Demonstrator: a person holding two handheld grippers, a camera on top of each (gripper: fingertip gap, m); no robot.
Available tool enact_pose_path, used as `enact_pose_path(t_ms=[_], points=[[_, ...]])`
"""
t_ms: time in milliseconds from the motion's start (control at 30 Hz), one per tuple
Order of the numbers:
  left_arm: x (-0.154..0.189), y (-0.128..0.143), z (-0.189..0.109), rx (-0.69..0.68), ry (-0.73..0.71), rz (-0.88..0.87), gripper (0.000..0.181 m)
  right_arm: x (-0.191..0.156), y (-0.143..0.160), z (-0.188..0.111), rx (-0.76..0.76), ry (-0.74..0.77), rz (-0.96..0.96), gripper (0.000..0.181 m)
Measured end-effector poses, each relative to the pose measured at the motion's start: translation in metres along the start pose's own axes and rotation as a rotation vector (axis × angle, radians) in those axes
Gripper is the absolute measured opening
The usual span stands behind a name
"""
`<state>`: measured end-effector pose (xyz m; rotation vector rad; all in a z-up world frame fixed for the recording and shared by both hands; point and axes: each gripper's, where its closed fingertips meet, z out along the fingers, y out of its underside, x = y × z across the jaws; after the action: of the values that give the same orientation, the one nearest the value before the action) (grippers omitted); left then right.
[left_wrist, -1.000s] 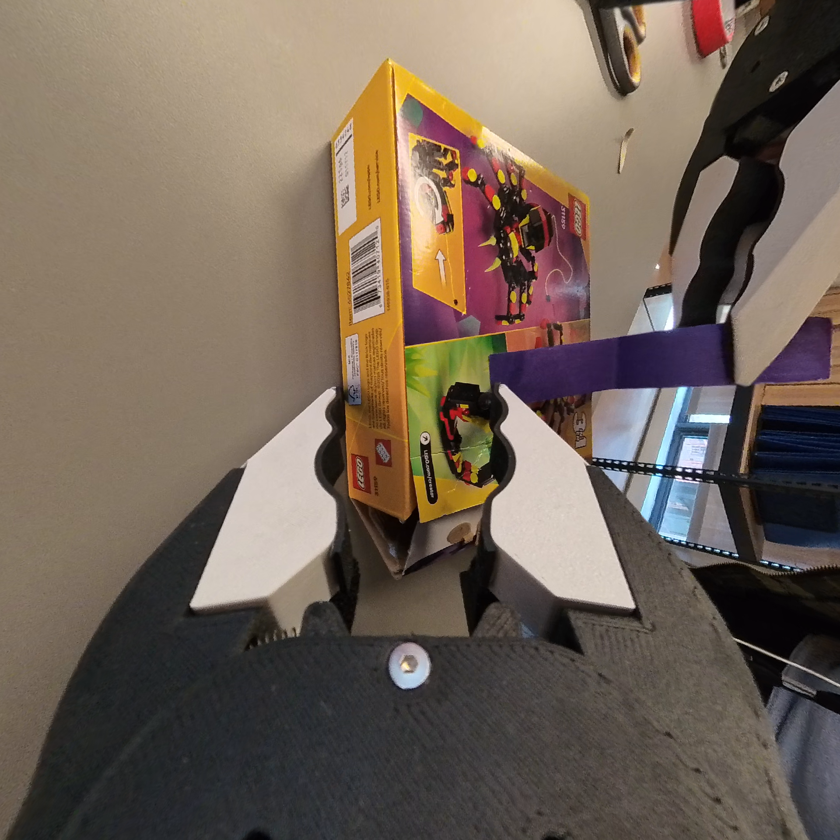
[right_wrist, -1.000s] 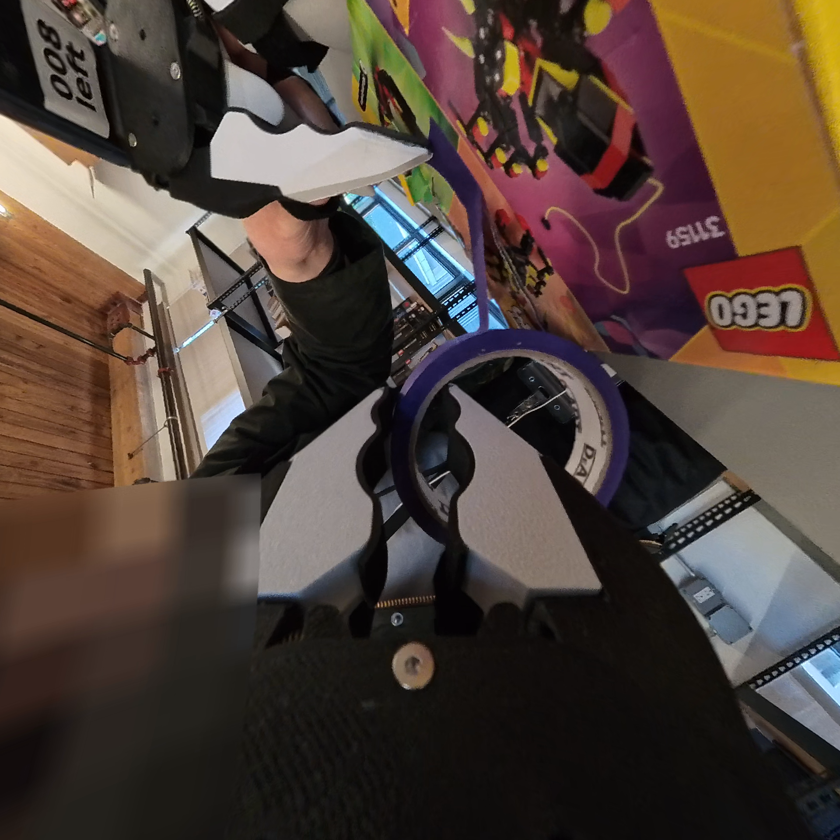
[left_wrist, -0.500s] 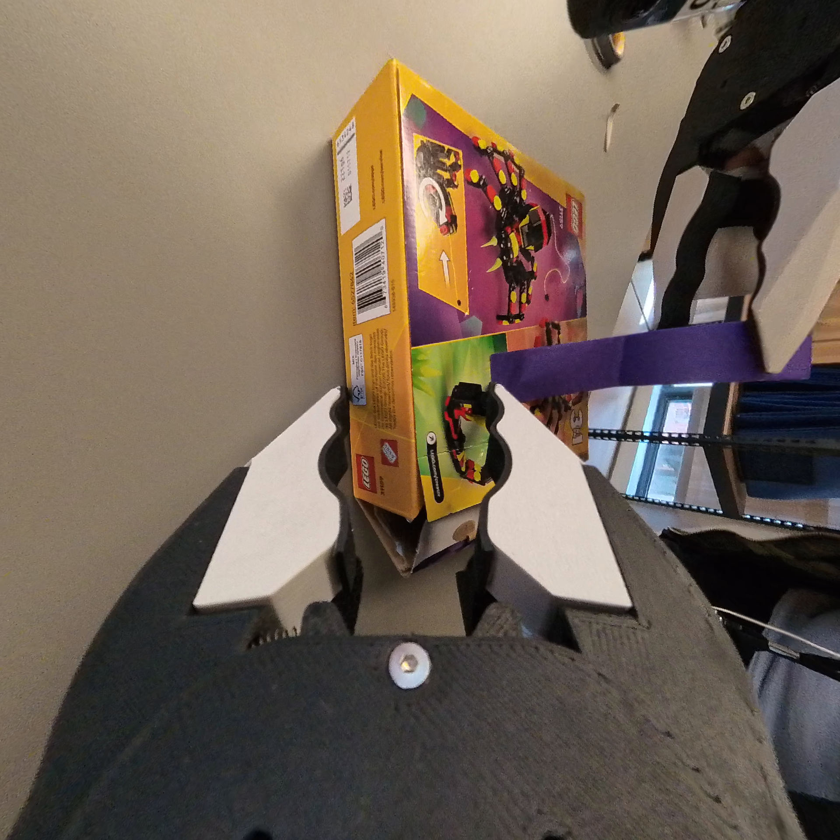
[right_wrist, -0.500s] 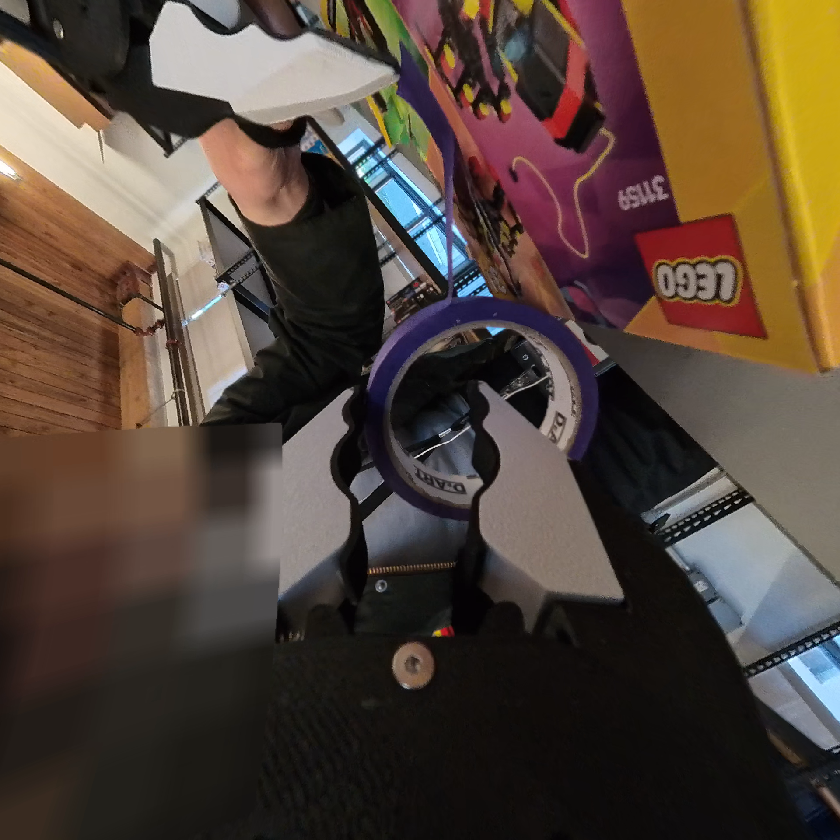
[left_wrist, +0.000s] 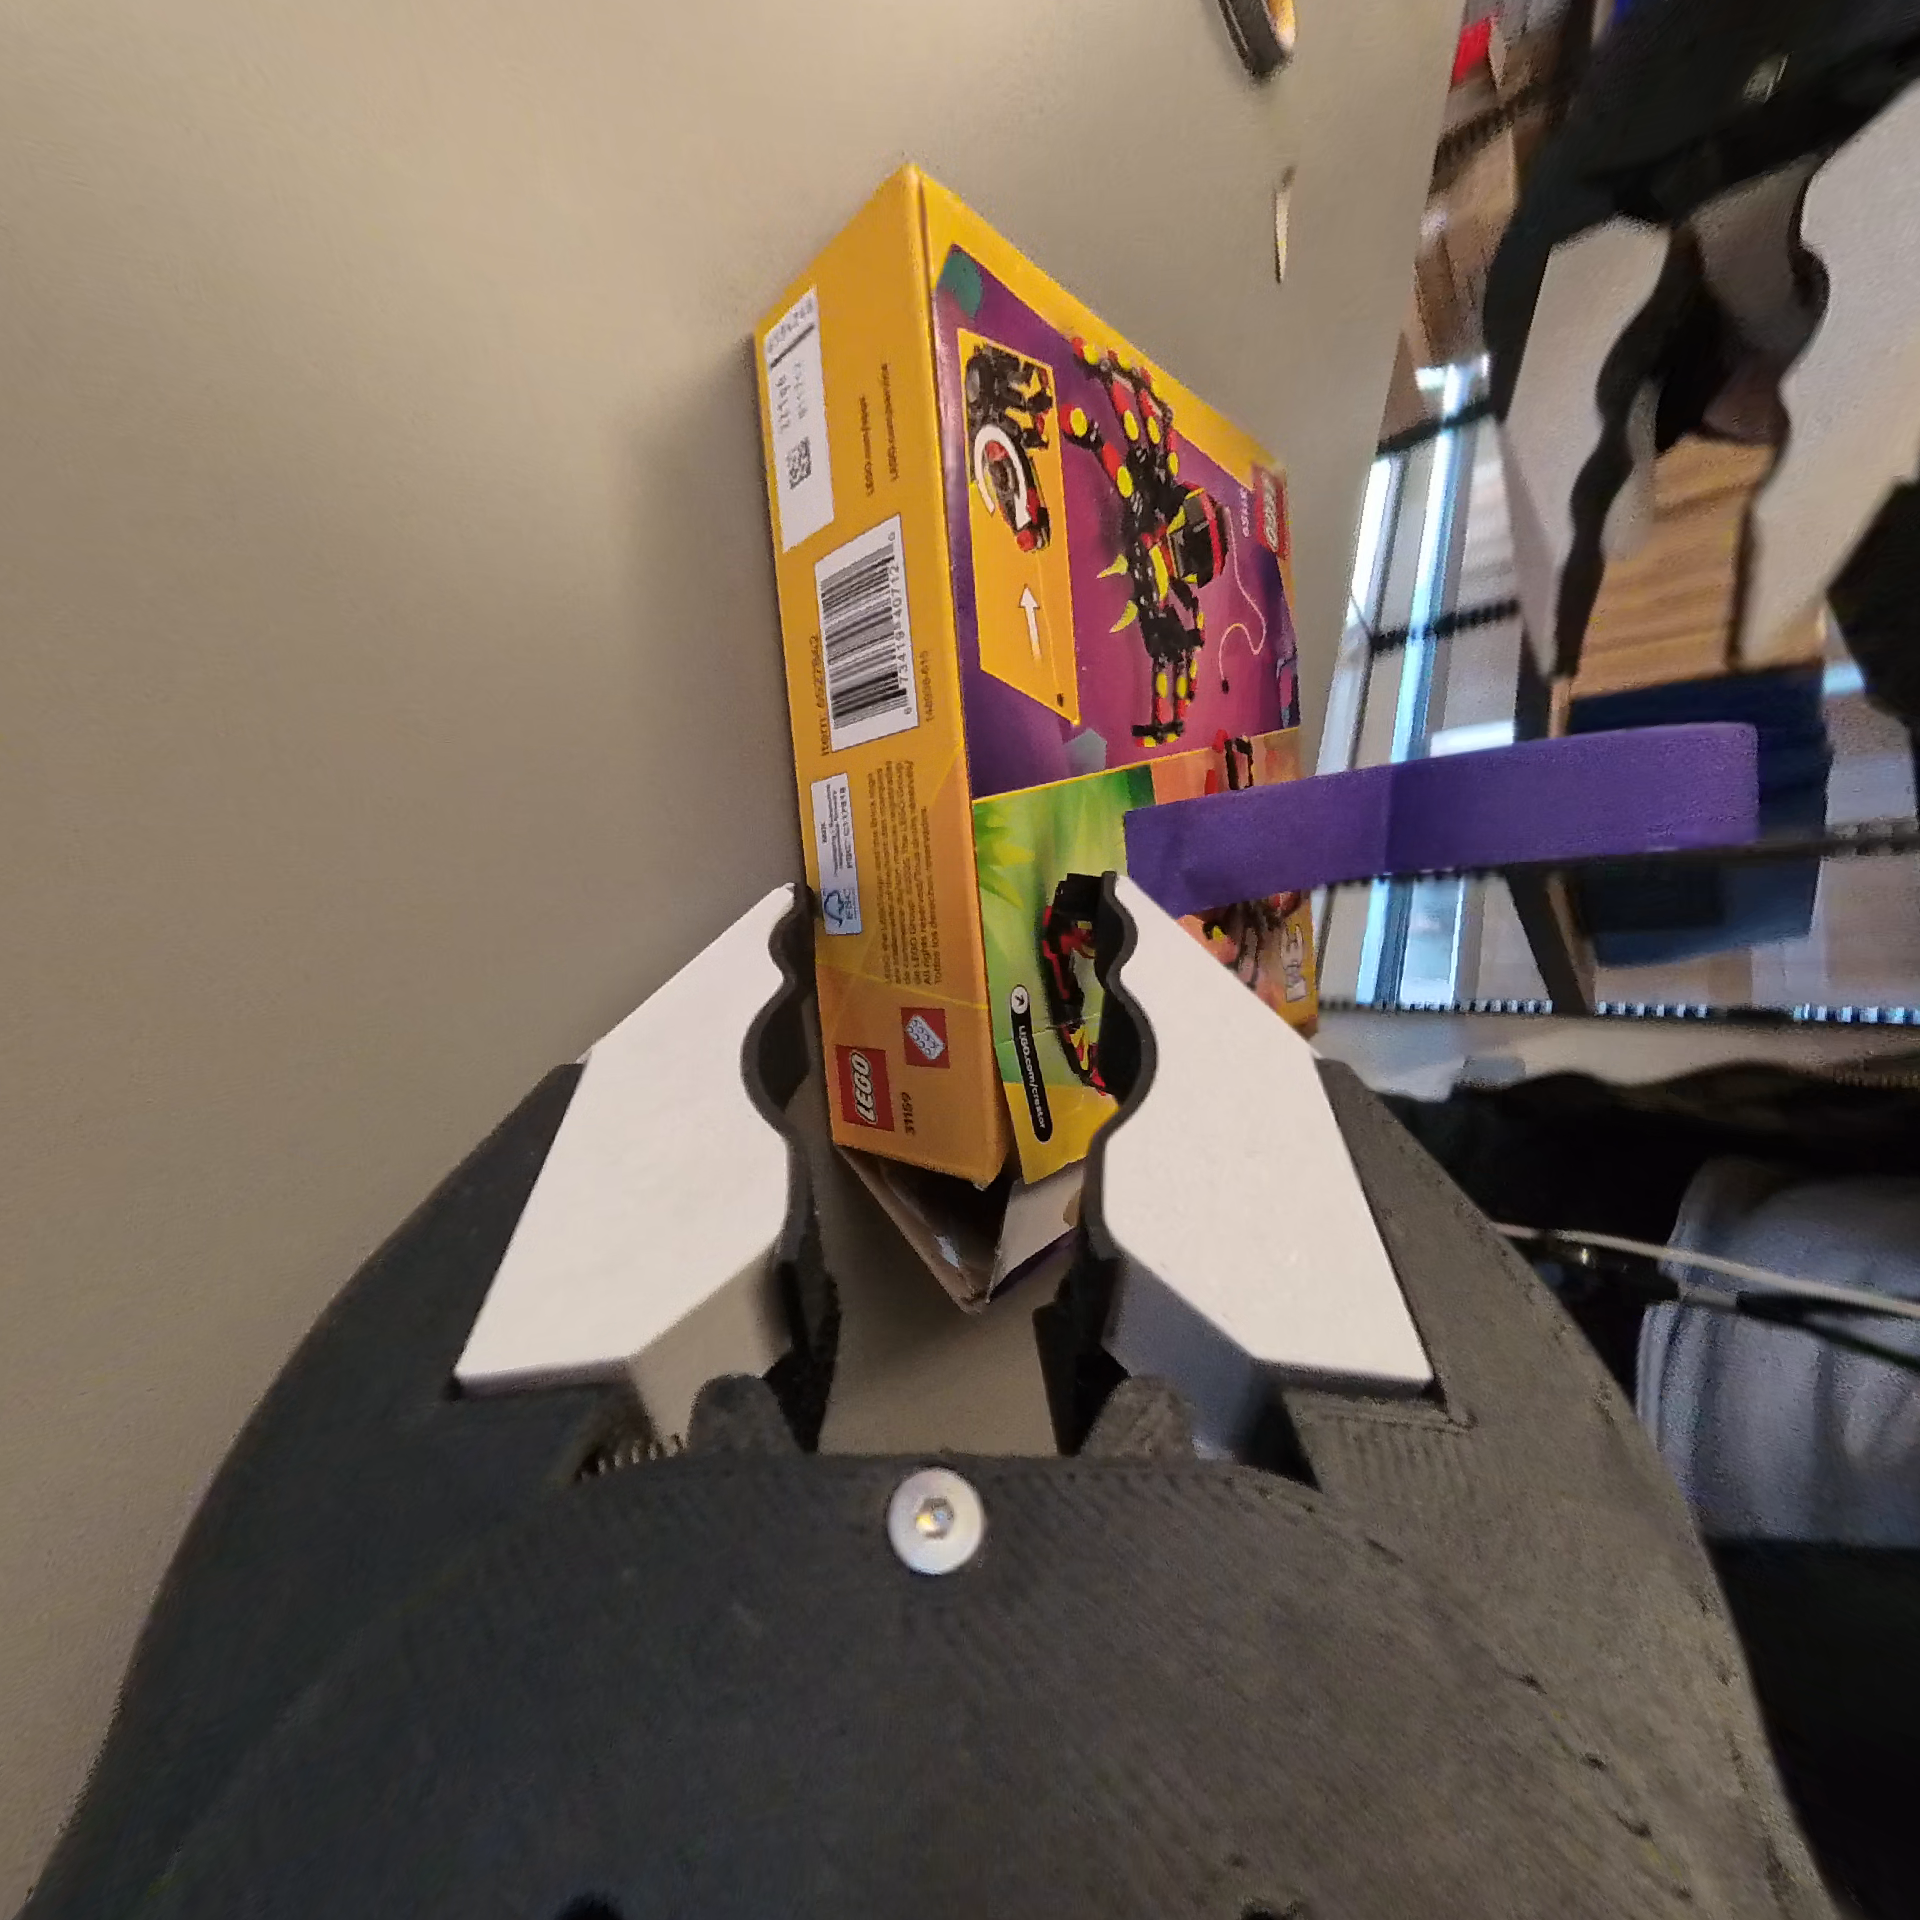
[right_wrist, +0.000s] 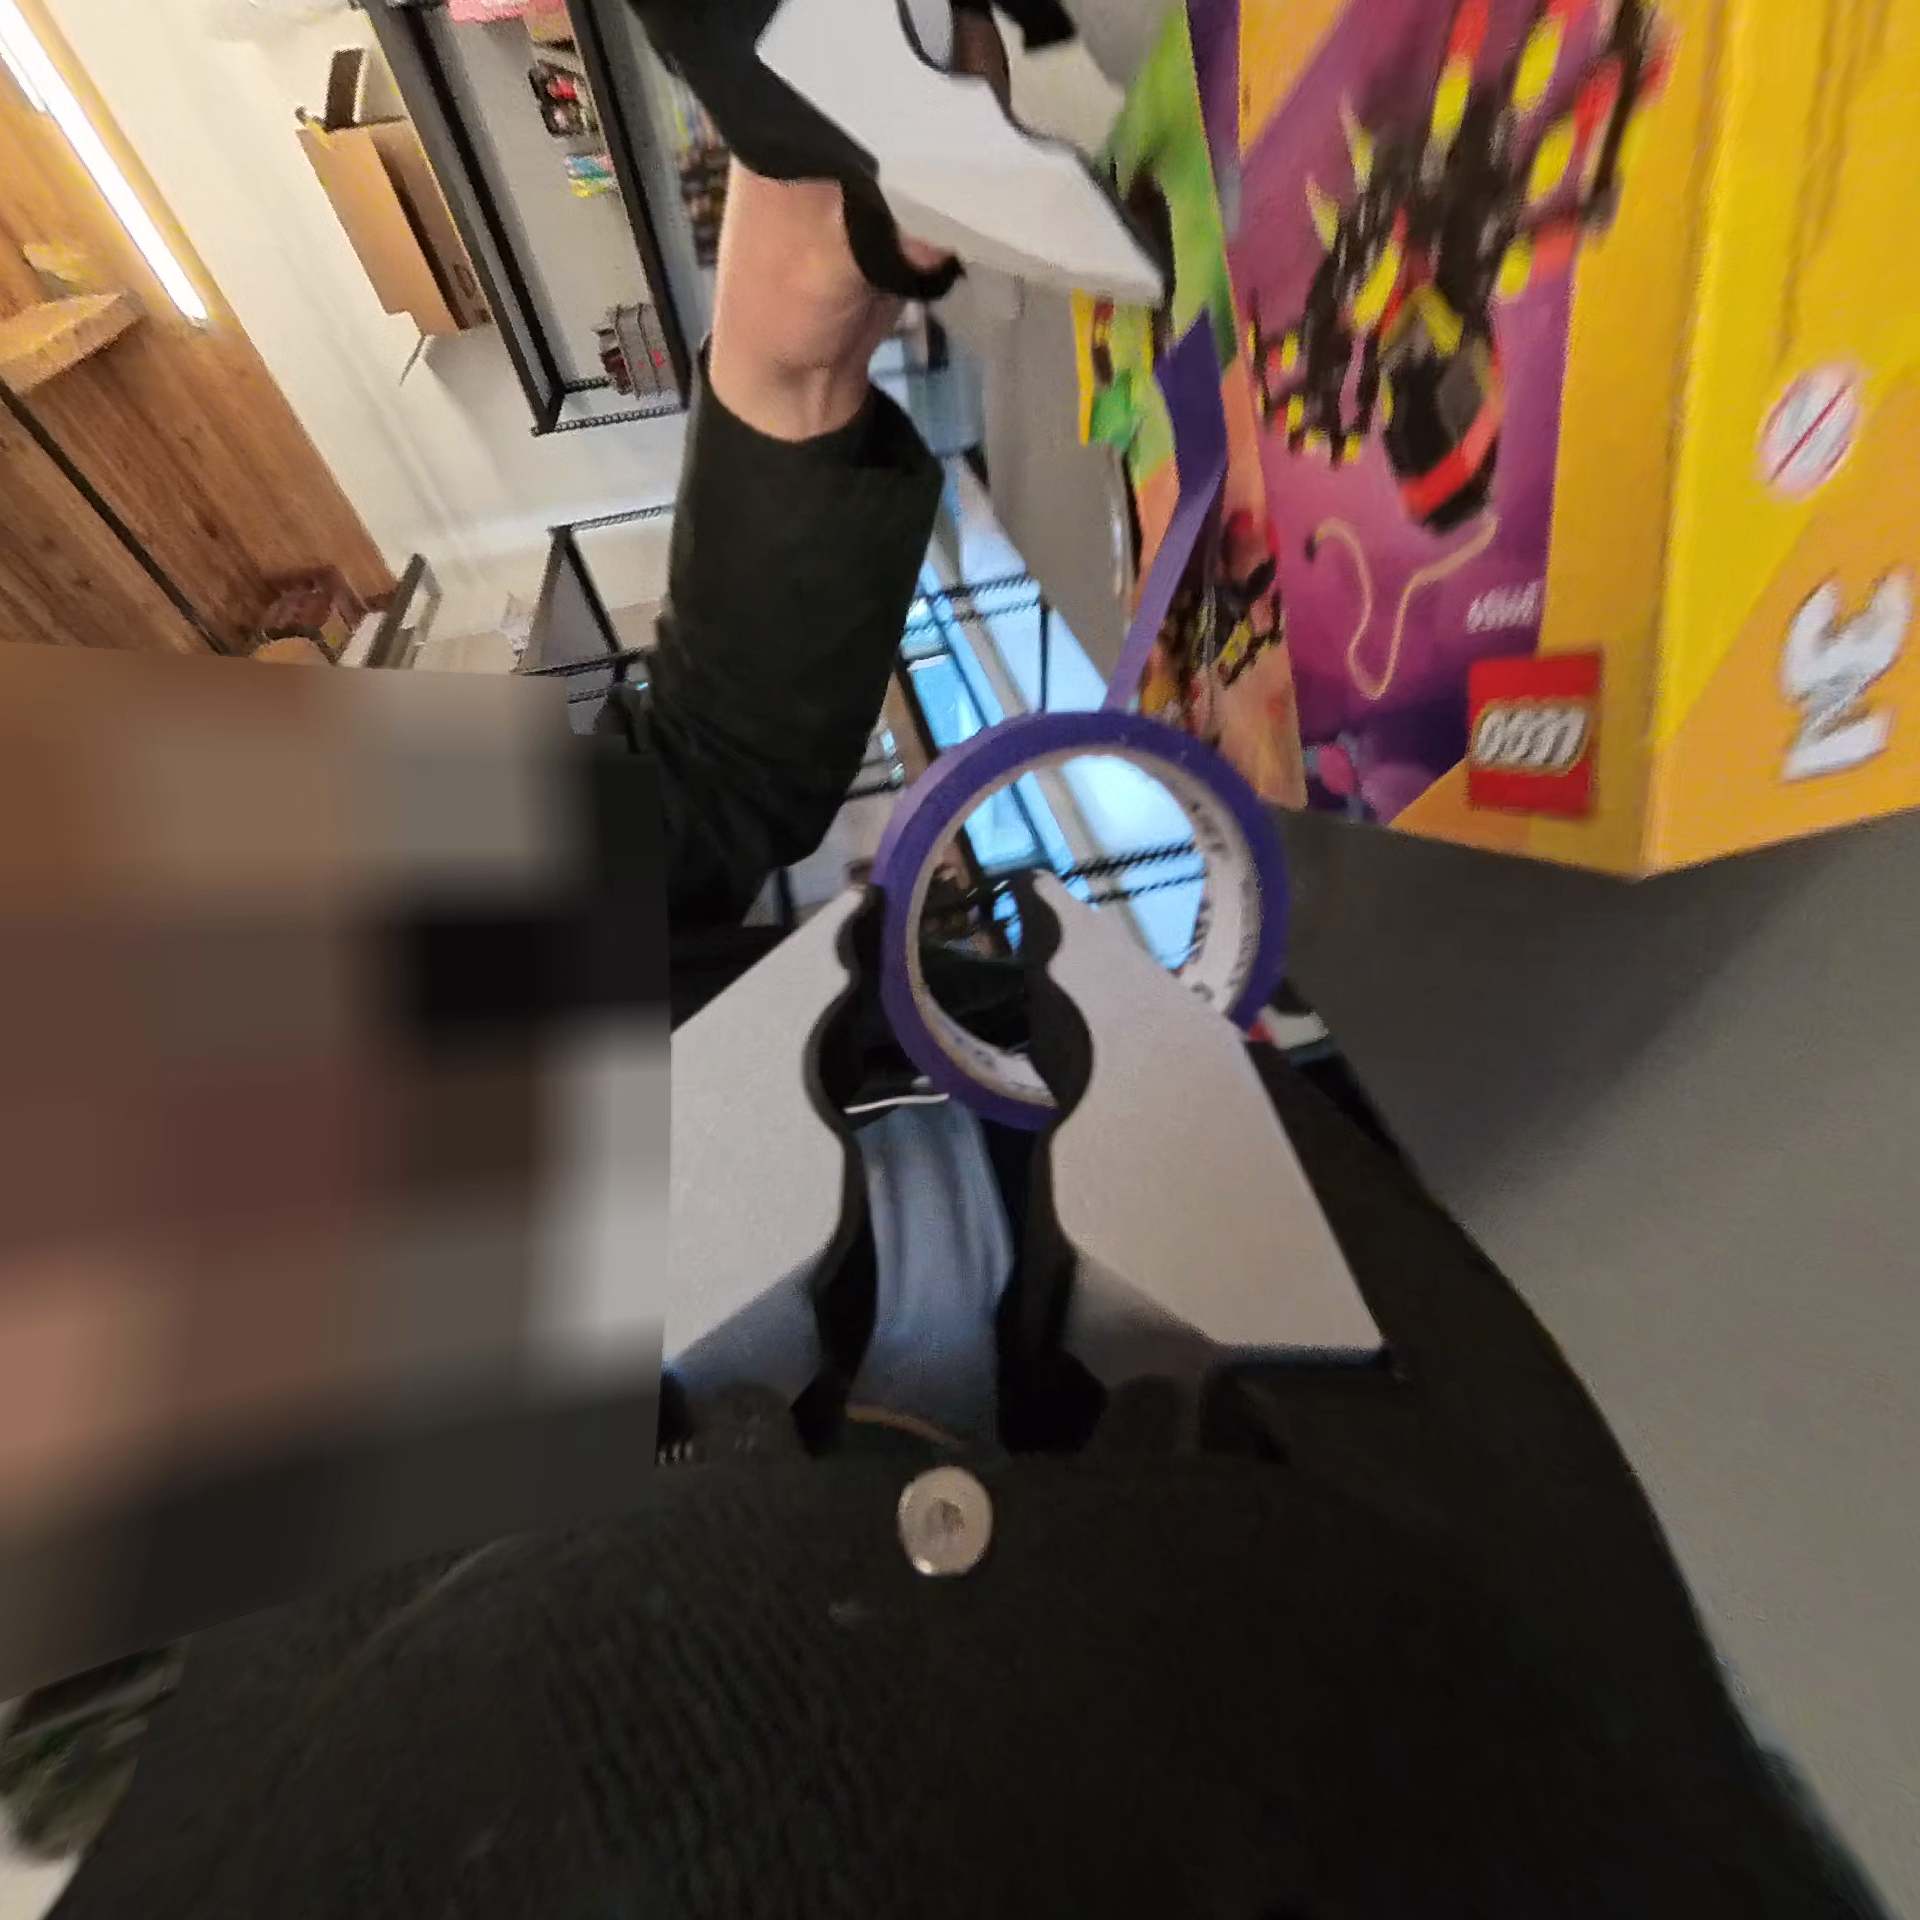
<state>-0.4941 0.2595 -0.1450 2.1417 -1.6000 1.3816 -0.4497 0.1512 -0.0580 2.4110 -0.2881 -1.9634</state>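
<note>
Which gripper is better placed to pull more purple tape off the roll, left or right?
Probably the right gripper: it clamps the wall of the tape roll. The left gripper grips the yellow box, where the strip ends.

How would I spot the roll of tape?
Find the big yellow toy box on the grey table. Just beside it, the right gripper pinches a purple tape roll, the only ring there, one strip stretching to the box.

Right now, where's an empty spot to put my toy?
Bare grey table lies beside the toy box's barcode side, up to the scissors. The picture side is crowded: purple tape runs from the box to the right gripper's roll, and the left gripper clamps the box.
</note>
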Motion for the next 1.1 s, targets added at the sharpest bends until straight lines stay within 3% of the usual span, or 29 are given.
enact_pose_path(t_ms=[100, 167, 267, 367, 500, 600, 800, 933, 1100], points=[[-0.004, -0.006, 0.001, -0.101, 0.044, 0.058, 0.053, 0.005, -0.029, -0.016, 0.160, 0.100, -0.206, 0.000], [-0.007, -0.013, 0.002, -0.152, 0.060, 0.092, 0.053, -0.006, -0.045, -0.017, 0.242, 0.067, -0.322, 0.000], [-0.008, -0.026, 0.002, -0.158, 0.061, 0.128, 0.051, -0.005, -0.052, 0.008, 0.144, 0.012, -0.266, 0.000], [-0.012, -0.038, -0.011, -0.073, 0.018, 0.142, 0.061, 0.015, -0.065, 0.035, 0.035, 0.099, -0.203, 0.000], [-0.018, -0.046, -0.049, 0.160, -0.053, 0.085, 0.062, 0.013, -0.083, 0.057, -0.021, 0.079, -0.199, 0.000], [-0.010, -0.022, -0.062, 0.233, -0.100, 0.046, 0.054, 0.016, -0.089, 0.068, -0.063, 0.092, -0.180, 0.000], [0.020, 0.020, -0.051, 0.352, -0.116, -0.051, 0.050, 0.040, -0.090, 0.078, -0.154, 0.224, -0.179, 0.000], [0.032, 0.038, -0.034, 0.394, -0.155, -0.068, 0.048, 0.038, -0.110, 0.077, -0.061, 0.227, -0.169, 0.000], [0.044, 0.049, -0.018, 0.437, -0.187, -0.101, 0.049, 0.037, -0.105, 0.069, -0.070, 0.376, -0.363, 0.000]])
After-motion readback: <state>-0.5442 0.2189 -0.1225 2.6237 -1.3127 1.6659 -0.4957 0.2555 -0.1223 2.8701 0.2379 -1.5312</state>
